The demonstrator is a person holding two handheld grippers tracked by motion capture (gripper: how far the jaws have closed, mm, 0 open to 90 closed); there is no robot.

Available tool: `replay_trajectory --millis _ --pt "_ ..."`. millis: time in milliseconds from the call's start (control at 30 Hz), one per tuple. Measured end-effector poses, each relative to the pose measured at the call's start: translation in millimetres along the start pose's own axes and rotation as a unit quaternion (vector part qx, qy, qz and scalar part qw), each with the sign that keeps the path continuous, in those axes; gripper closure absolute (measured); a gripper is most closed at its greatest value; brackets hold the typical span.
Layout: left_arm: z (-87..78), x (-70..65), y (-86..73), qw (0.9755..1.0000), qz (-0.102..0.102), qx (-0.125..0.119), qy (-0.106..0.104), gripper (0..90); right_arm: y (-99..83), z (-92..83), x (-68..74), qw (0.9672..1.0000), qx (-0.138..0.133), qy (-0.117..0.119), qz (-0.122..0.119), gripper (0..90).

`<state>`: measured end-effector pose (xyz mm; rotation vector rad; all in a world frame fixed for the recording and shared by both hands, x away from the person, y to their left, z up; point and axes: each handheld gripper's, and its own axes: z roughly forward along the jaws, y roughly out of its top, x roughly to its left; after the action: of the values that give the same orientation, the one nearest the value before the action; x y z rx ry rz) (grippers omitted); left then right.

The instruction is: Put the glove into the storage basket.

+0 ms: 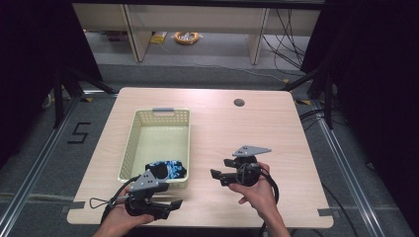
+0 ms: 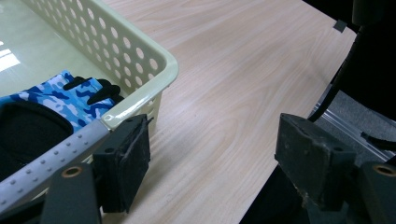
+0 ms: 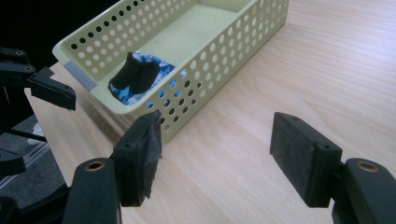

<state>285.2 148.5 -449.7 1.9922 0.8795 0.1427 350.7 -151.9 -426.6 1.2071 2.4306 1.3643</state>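
We see the left hand-held gripper (image 1: 170, 206) jaws apart at the near corner of the pale yellow perforated plastic basket (image 1: 129, 148) on the light wood bench (image 1: 257, 128); a blue camouflage glove (image 1: 170, 169) lies inside. The right hand-held gripper (image 1: 217, 177) jaws gape, empty.
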Motion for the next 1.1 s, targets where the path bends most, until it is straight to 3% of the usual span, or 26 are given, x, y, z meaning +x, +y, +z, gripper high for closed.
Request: replay_trajectory --millis 67,133,200,233,300,333,433,467,500,567,600,700,733,767,800,833,900,933,967,1033,1067,1100 --pt "1.4 -2.2 -1.2 0.9999 -0.008 -0.002 0.007 25.9 -4.4 -0.8 -0.5 1.0 -0.005 0.001 0.002 35.0" --pt "2.1 -2.3 -2.4 1.0 -0.002 -0.002 0.005 25.9 -9.5 -1.3 -2.1 1.0 -0.008 0.0 -0.004 35.0" --pt "2.6 -2.1 -4.0 1.0 0.006 0.002 0.004 25.8 -15.0 -3.1 -0.2 1.0 -0.001 0.001 0.009 35.0" --pt "2.4 -1.8 -4.9 0.9999 0.013 0.008 0.006 25.9 -17.4 -3.3 -2.8 1.0 -0.009 0.003 0.001 35.1" --pt "4.6 -2.9 -8.2 0.9999 0.005 0.01 0.004 25.8 -22.1 -5.8 -4.9 0.9999 -0.011 -0.006 -0.004 35.0" --pt "5.6 -2.3 -9.2 0.9999 0.012 0.01 0.002 25.8 -24.6 -6.6 -5.2 1.0 -0.008 -0.005 0.001 35.0" --pt "8.2 -2.2 -14.4 0.9999 0.009 0.014 0.001 25.8 -33.3 -7.8 -5.3 0.9996 0.0 0.005 0.026 34.7" --pt "9.0 -1.6 -16.0 0.9998 0.012 0.015 0.002 25.8 -35.7 -7.3 -9.2 0.9999 -0.004 0.003 0.009 34.6" --pt "9.3 -2.6 -18.0 0.9998 0.002 0.019 0.003 25.8 -37.5 -7.2 -9.8 0.9999 -0.005 0.007 0.011 34.3" --pt "9.1 0.0 -21.3 0.9995 0.016 0.028 0.005 25.9 -42.7 -7.8 -8.8 0.9997 -0.003 0.005 0.025 33.9" --pt "10.5 1.0 -23.7 0.9996 0.015 0.022 0.006 26.0 -44.0 -7.4 -12.2 0.9999 -0.002 0.006 0.01 33.6" --pt "12.4 1.4 -29.9 0.9996 0.01 0.025 0.005 25.9 -50.1 -7.3 -11.8 0.9997 0.002 0.009 0.021 33.4" --pt "12.1 2.1 -31.6 0.9994 0.013 0.033 0.006 25.9 -52.0 -6.8 -13.8 0.9999 0.0 0.007 0.01 33.2" --pt "12.9 2.5 -33.6 0.9993 0.008 0.036 0.007 25.9 -54.1 -7.5 -10.5 0.9994 0.008 0.011 0.031 33.1" --pt "12.5 3.1 -35.2 0.9994 0.013 0.033 0.003 25.9 -55.4 -7.3 -13.7 0.9999 0.003 0.007 0.01 33.1" --pt "14.0 2.5 -37.0 0.9997 0.004 0.023 0.004 25.9 -58.0 -8.0 -10.1 0.9995 0.007 0.011 0.03 33.0" --pt "13.5 3.0 -40.1 0.9996 0.005 0.028 0.007 25.8 -61.0 -9.1 -11.9 0.9998 0.008 0.01 0.012 32.9" --pt "14.0 2.7 -41.9 0.9997 0.001 0.024 0.006 25.8 -62.9 -8.8 -10.0 0.9997 0.005 0.012 0.022 32.9" --pt "14.8 2.8 -43.3 0.9998 0.0 0.017 0.006 25.6 -64.7 -9.5 -11.9 1.0 0.003 0.005 0.003 32.7" --pt "15.0 3.0 -46.5 0.9998 0.005 0.016 0.012 25.5 -67.8 -11.2 -8.7 0.9998 0.011 0.005 0.016 32.5" --pt "13.5 3.8 -47.8 0.9994 0.015 0.03 0.012 25.3 -69.5 -12.1 -7.8 0.9998 0.01 0.005 0.014 32.4" --pt "15.1 2.1 -49.4 0.9997 0.008 0.021 0.011 25.1 -71.7 -12.6 -9.5 1.0 0.006 0.005 0.002 32.2"
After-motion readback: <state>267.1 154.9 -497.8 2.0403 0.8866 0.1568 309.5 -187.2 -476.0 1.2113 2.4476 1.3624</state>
